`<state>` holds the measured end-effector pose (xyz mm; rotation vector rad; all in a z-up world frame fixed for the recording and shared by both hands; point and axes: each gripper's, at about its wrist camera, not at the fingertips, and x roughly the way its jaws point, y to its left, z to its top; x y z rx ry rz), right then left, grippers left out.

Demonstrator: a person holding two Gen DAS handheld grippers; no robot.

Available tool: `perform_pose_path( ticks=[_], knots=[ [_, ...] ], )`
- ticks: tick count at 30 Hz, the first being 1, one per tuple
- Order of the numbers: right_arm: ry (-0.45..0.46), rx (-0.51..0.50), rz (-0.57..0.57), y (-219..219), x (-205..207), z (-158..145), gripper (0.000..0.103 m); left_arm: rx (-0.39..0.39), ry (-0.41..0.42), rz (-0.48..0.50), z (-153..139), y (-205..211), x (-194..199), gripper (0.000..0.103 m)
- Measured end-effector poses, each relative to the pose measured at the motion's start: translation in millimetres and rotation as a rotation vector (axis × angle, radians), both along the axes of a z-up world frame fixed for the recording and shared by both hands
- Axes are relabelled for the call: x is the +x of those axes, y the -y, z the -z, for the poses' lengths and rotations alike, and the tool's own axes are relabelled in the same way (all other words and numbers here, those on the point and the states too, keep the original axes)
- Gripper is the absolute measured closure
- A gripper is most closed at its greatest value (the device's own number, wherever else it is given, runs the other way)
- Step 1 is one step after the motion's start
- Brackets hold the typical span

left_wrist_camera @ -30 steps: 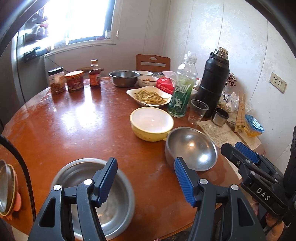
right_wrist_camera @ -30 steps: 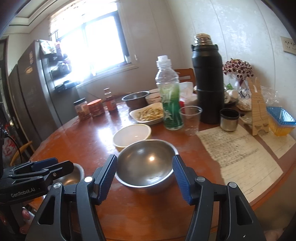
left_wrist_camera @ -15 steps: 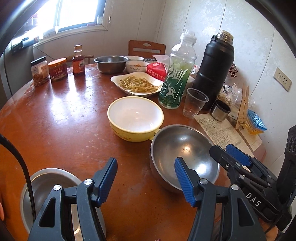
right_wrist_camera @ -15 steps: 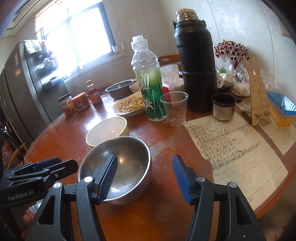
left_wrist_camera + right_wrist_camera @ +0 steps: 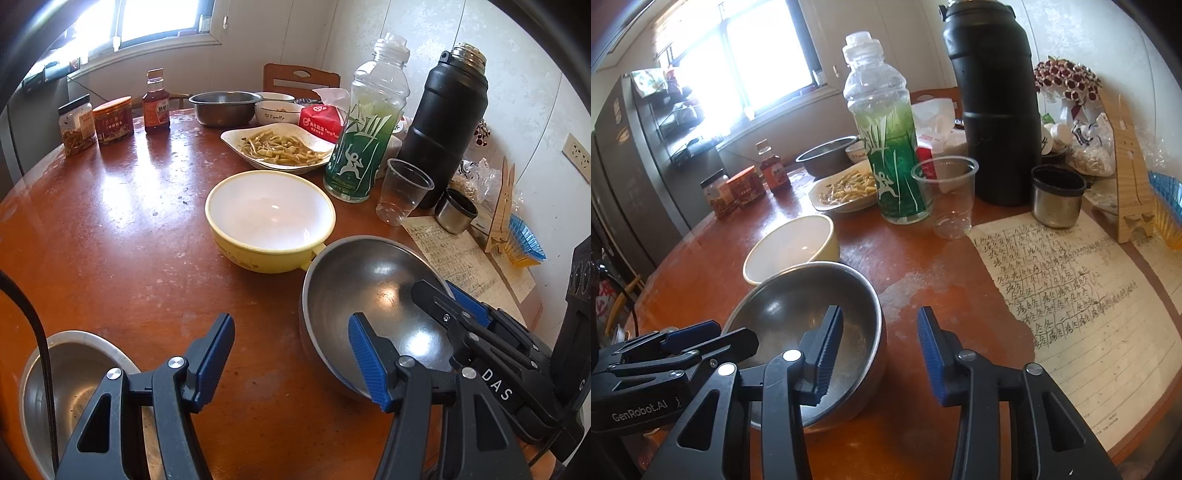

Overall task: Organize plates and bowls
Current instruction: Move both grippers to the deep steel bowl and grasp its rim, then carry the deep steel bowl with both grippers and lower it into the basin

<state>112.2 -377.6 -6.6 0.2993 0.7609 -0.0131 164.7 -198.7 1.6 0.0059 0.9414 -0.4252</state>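
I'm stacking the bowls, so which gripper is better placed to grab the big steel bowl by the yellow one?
Right. The right gripper is open and straddles the steel bowl rim, one finger inside, one outside. The left gripper is open over bare table beside it.

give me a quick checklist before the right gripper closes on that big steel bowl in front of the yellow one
1. Right gripper open: ok, its blue pads stand apart.
2. Rim of the large round stainless steel bowl between the pads: ok, one finger sits inside the bowl and the other outside its wall.
3. Steel bowl is empty: ok, only light residue shows inside.
4. Clearance from the yellow enamel bowl with white inside: not ok, the two rims look touching or nearly so, and lifting may nudge it.
5. Left gripper out of the way: cannot tell, it is open and holds nothing, but one finger appears over the steel bowl.
6. Handwritten paper sheet clear of the bowl: ok.
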Motion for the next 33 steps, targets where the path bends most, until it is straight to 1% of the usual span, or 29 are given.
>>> perform_pose_path(
  ticks=[3, 4, 6, 8, 11, 14, 17, 20, 26, 33],
  knots=[
    [-0.001, 0.012, -0.008, 0, 0, 3, 0.071, -0.001, -0.018, 0.008, 4, 4, 0, 0.039],
    [0.004, 0.016, -0.010, -1, -1, 3, 0.073, -0.004, -0.028, 0.011, 7, 6, 0, 0.041],
    [0.006, 0.016, -0.012, -3, -1, 2, 0.077, -0.015, -0.052, 0.019, 11, 9, 2, 0.051],
    [0.010, 0.019, -0.020, -6, -1, 1, 0.081, -0.047, -0.068, 0.035, 13, 11, 3, 0.073],
    [0.017, 0.007, -0.010, -10, -2, -1, 0.083, -0.034, -0.059, 0.030, 14, 13, 1, 0.076],
    [0.023, 0.009, -0.010, -12, -3, -4, 0.083, -0.050, -0.068, 0.025, 11, 8, -1, 0.076],
    [0.029, 0.034, -0.018, -13, -5, -7, 0.083, -0.048, -0.053, 0.017, 5, 2, -3, 0.076],
    [0.039, 0.039, -0.027, -20, -6, -12, 0.083, -0.051, -0.039, 0.009, -2, -6, -7, 0.076],
    [0.068, 0.048, -0.065, -41, -8, -27, 0.083, -0.062, -0.016, -0.028, -14, -31, -14, 0.076],
    [0.109, 0.052, -0.119, -73, -14, -47, 0.083, -0.092, 0.047, -0.071, -39, -68, -31, 0.076]
  ],
)
